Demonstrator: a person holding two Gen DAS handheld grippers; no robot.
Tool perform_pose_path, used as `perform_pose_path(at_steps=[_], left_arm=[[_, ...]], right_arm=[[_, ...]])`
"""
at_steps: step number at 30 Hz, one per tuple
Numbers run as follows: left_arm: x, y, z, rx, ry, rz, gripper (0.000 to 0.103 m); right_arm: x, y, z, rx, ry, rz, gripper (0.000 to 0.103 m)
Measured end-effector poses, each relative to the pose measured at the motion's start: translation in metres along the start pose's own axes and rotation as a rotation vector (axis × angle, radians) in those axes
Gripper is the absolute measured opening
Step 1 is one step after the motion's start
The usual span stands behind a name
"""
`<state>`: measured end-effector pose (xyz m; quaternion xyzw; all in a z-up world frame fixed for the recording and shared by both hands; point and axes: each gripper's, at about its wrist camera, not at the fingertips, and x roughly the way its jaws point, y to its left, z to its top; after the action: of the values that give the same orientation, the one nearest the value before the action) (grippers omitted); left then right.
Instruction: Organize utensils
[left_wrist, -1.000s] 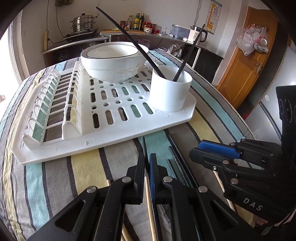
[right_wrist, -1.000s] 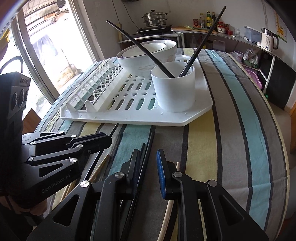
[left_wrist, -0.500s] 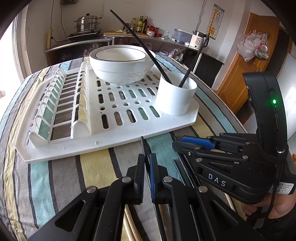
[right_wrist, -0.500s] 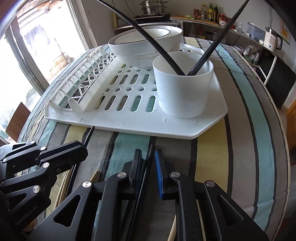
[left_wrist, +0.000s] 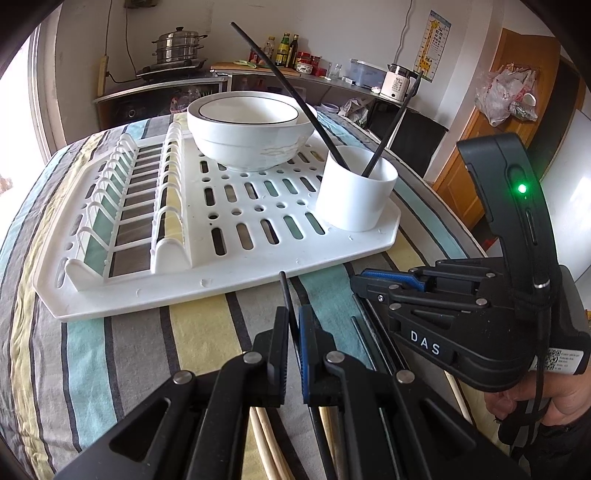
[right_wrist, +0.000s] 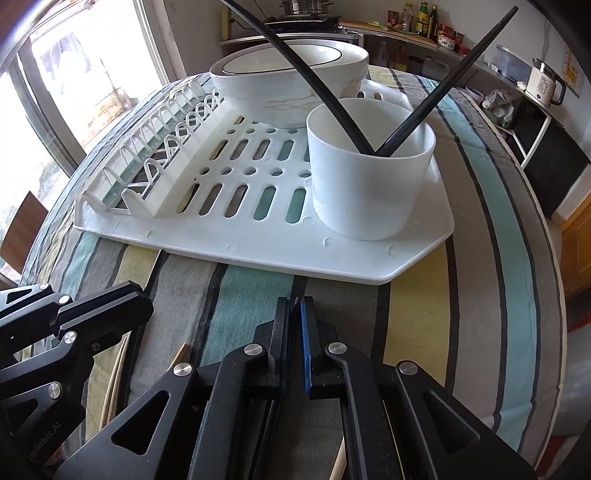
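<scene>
**Both grippers pinch black chopsticks, with the cup a short reach ahead**

The left gripper (left_wrist: 292, 332) is closed almost fully on a black chopstick (left_wrist: 285, 291), whose tip juts up past the fingertips toward the white drying rack (left_wrist: 221, 280). The right gripper (right_wrist: 294, 332) is likewise nearly closed; a thin dark chopstick tip (right_wrist: 295, 302) shows in the narrow slot between its pads. More utensils lie on the striped tabletop (right_wrist: 480, 295) beneath both tools: black ones and pale wooden chopsticks (left_wrist: 269, 443).

The white cup (right_wrist: 369, 177) stands on the rack's near right corner, already holding two black chopsticks (right_wrist: 436, 92) that lean outward and cross. A white bowl (left_wrist: 251, 129) sits behind it.

Risks, as I judge them: each stick is held near one end, so it may pivot or slip in the pads while being lifted. The leaning sticks in the cup crowd the opening; a new stick could knock them or tip the light cup. The two grippers work close together and could collide near the cup.
</scene>
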<state>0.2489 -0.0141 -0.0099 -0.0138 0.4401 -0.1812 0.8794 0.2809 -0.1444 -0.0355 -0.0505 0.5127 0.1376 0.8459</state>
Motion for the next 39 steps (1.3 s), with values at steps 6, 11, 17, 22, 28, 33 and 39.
perform_pose_path(at_steps=[6,11,17,22,28,33,39], left_arm=[[-0.002,-0.002,0.001,0.001,-0.004,-0.006,0.006],[-0.010,-0.005,0.003,0.003,-0.019,-0.009,0.006],[-0.021,-0.009,0.007,0.004,-0.041,-0.011,0.006],[-0.041,-0.016,0.013,0.010,-0.083,-0.017,0.005],[-0.074,-0.025,0.021,0.027,-0.159,-0.019,0.005],[-0.101,-0.032,0.027,0.036,-0.217,-0.028,0.005],[-0.123,-0.039,0.030,0.054,-0.266,-0.031,0.005]], right_arm=[[-0.002,-0.004,-0.003,0.013,-0.014,0.017,0.004],[-0.020,-0.015,-0.003,0.048,-0.059,0.048,0.004],[-0.056,-0.029,-0.004,0.077,-0.142,0.085,0.004],[-0.090,-0.035,-0.007,0.088,-0.223,0.114,0.004],[-0.130,-0.036,-0.010,0.078,-0.323,0.141,0.004],[-0.160,-0.035,-0.016,0.061,-0.395,0.152,0.004],[-0.188,-0.033,-0.020,0.039,-0.466,0.158,0.003]])
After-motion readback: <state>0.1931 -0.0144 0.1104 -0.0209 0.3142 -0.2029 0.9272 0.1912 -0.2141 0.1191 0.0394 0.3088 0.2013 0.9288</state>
